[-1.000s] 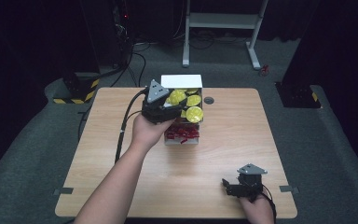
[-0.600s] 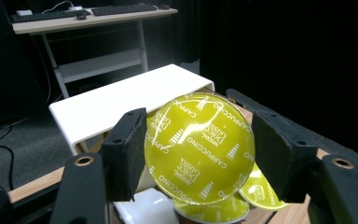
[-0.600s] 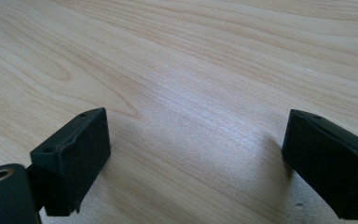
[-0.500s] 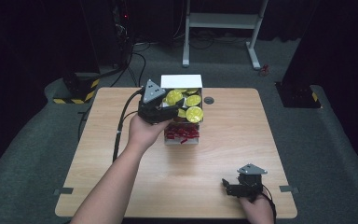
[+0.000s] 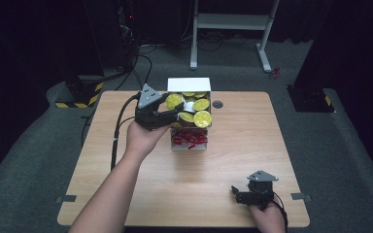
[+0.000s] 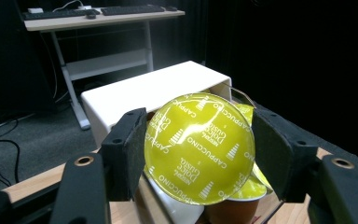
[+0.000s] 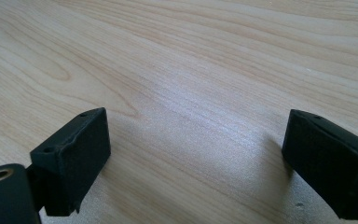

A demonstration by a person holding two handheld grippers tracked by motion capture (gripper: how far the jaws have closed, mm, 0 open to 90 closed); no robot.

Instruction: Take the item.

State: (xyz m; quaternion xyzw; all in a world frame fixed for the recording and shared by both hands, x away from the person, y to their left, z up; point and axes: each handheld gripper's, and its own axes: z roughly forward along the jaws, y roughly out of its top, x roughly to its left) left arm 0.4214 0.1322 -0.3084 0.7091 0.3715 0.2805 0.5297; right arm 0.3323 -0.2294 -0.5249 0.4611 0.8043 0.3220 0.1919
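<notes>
One yellow-lidded capsule clamped in left claw, above box

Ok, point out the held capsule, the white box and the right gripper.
Cappuccino capsule (image 6: 198,148), left gripper view, middle of its yellow foil lid.
White box (image 5: 189,84), high view, its raised flap.
Right gripper (image 7: 196,163), right gripper view, midway between its fingertips.

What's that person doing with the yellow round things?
A person's left gripper is squeezing one yellow-lidded coffee capsule between its fingers, just above the white box of capsules at the far side of the table. The right gripper rests open near the table's front edge, holding nothing.
</notes>
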